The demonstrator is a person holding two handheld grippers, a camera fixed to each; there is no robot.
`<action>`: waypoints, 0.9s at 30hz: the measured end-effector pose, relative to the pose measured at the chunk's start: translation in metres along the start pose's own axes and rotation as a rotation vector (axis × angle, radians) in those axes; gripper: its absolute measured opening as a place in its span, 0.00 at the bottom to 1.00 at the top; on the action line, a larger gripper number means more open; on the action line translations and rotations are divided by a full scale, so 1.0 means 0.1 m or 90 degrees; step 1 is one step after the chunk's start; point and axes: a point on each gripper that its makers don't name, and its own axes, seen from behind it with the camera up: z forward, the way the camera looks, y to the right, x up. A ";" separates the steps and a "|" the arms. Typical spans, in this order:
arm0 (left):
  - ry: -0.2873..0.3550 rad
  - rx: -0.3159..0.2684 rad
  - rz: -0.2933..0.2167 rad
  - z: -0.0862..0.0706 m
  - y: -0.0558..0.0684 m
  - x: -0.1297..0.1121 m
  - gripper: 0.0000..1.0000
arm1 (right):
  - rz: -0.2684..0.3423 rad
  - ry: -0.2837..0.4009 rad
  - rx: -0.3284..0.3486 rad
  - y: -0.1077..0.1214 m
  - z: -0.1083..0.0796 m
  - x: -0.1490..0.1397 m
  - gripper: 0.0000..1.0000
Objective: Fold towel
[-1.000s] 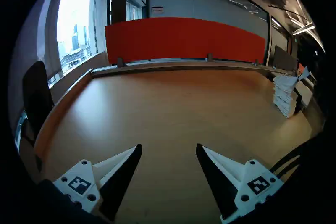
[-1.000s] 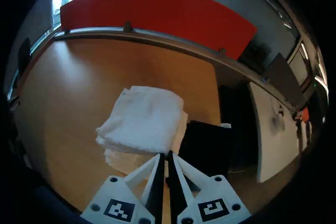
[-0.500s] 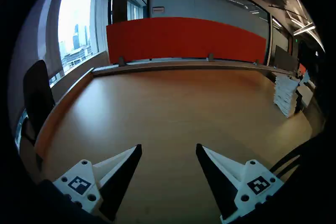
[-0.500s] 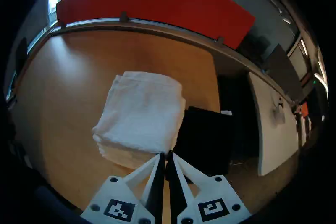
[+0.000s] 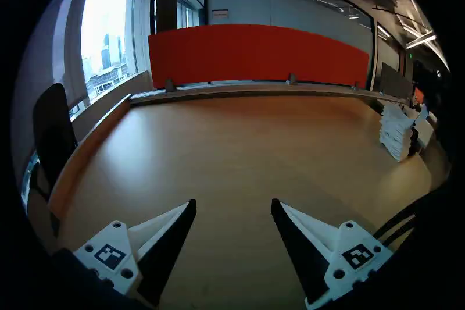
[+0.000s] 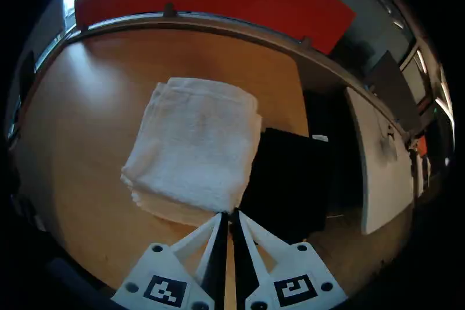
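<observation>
A stack of folded white towels (image 6: pixel 195 141) lies on the wooden table (image 6: pixel 87 135), near its right edge. My right gripper (image 6: pixel 231 215) is shut, and its fingertips pinch the near corner of the top towel. In the left gripper view the same stack (image 5: pixel 397 134) stands far off at the right, with the other gripper (image 5: pixel 423 113) small beside its top. My left gripper (image 5: pixel 232 205) hangs open over bare tabletop (image 5: pixel 232 147), holding nothing.
A red divider panel (image 5: pixel 258 53) runs along the table's far edge. Right of the stack is a black chair (image 6: pixel 290 176), with a white desk (image 6: pixel 378 176) beyond it. A dark chair (image 5: pixel 52 129) and windows (image 5: pixel 104 42) are at the left.
In the right gripper view the towel stack has grown larger and spread under the tips as the gripper closed in. The left gripper has stayed nearly still.
</observation>
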 end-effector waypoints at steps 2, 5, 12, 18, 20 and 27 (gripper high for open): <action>-0.001 0.000 0.001 0.00 0.00 0.00 0.96 | 0.005 -0.001 -0.002 0.01 0.02 -0.01 0.06; -0.001 0.001 0.002 -0.01 -0.01 -0.01 0.96 | 0.009 -0.004 -0.003 0.01 0.05 -0.02 0.05; -0.002 0.002 0.001 0.00 -0.02 -0.02 0.96 | 0.011 -0.017 -0.006 0.02 0.12 -0.10 0.05; -0.002 0.001 0.005 -0.01 -0.02 -0.01 0.95 | 0.026 -0.017 -0.016 0.08 0.17 -0.11 0.05; -0.002 0.000 0.007 -0.01 -0.02 -0.01 0.96 | 0.030 -0.015 -0.018 0.10 0.18 -0.11 0.05; -0.003 0.003 0.006 -0.02 -0.05 -0.03 0.96 | 0.035 -0.010 -0.017 0.08 0.18 -0.12 0.06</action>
